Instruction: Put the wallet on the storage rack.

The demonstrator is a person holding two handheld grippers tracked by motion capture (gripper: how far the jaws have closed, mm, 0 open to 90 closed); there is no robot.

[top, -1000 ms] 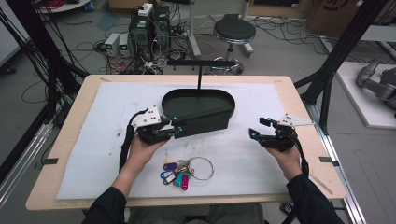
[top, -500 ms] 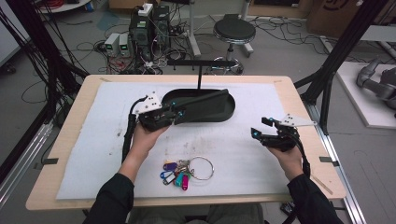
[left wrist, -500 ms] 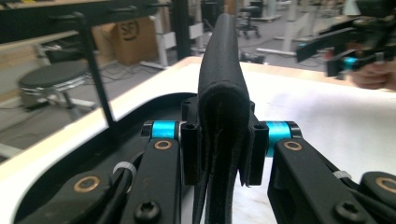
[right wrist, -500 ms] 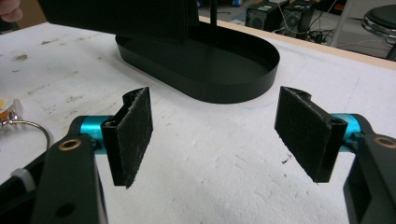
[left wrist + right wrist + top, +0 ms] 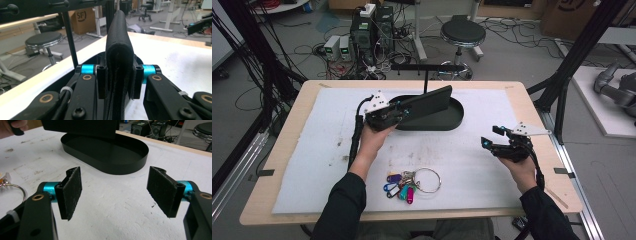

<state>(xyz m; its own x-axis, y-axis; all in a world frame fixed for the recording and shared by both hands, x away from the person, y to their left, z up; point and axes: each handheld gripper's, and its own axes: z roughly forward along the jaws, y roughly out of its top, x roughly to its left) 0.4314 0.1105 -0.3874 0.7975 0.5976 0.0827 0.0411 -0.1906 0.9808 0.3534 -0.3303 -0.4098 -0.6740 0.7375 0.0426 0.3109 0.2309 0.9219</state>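
Observation:
A black folded wallet (image 5: 427,102) hangs tilted over the black oval tray (image 5: 458,116) at the back of the white mat. My left gripper (image 5: 398,111) is shut on the wallet's near end. In the left gripper view the wallet (image 5: 117,32) stands edge-on between the pads of that gripper (image 5: 119,75). My right gripper (image 5: 490,137) hovers over the mat to the right of the tray, open and with nothing in it. The right gripper view has its pads (image 5: 117,191) wide apart, with the tray (image 5: 105,167) and the wallet (image 5: 80,127) beyond them.
A key ring with several coloured tags (image 5: 409,184) lies on the mat near the front edge, between the two forearms; its ring (image 5: 12,187) also appears left of the right gripper. A black T-shaped stand (image 5: 424,75) rises behind the tray.
My left gripper has moved away from the person and up with the wallet, which now hangs over the tray. The right gripper has hardly moved.

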